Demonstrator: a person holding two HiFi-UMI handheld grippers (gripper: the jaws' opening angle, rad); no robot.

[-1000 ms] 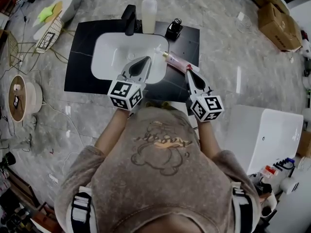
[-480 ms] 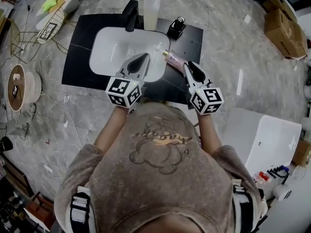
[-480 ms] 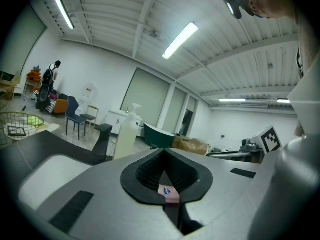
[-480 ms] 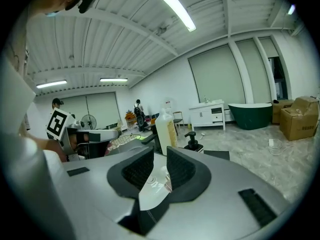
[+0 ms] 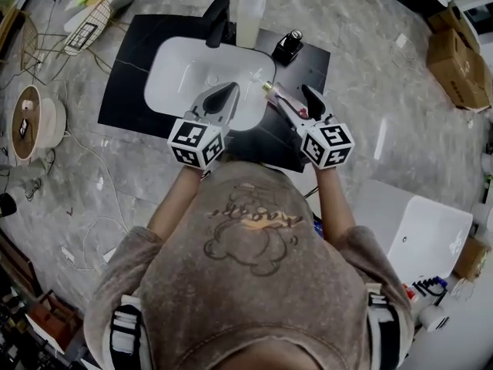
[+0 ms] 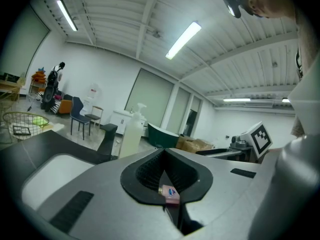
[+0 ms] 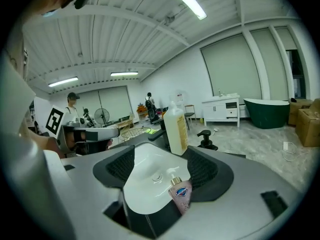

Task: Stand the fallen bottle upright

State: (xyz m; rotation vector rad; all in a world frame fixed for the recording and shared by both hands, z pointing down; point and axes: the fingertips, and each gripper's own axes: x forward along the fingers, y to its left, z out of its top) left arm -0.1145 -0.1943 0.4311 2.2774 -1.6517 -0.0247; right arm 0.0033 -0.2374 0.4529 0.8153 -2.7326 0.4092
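Observation:
The fallen pink bottle (image 5: 279,96) lies on its side on the black counter (image 5: 129,60), just right of the white basin (image 5: 181,68), its pump toward the basin. My right gripper (image 5: 295,102) has reached it; the jaws are opening, one each side of the bottle. In the right gripper view the pink bottle (image 7: 181,196) lies between the pads, close to the right pad, with neither pad pressing on it. My left gripper (image 5: 221,99) hovers over the basin's near edge, jaws shut and empty. The pink bottle (image 6: 170,194) shows through the left gripper's (image 6: 162,152) lower gap.
A tall pale pump bottle (image 5: 251,14), a black faucet (image 5: 216,21) and a small black pump bottle (image 5: 290,46) stand along the counter's back edge. Cardboard boxes (image 5: 458,60), a white cabinet (image 5: 424,230), a wire basket (image 5: 85,29) and cables lie on the floor around.
My right gripper has moved forward to the pink bottle and its jaws have gone from shut to spread around it. The left gripper has hardly moved.

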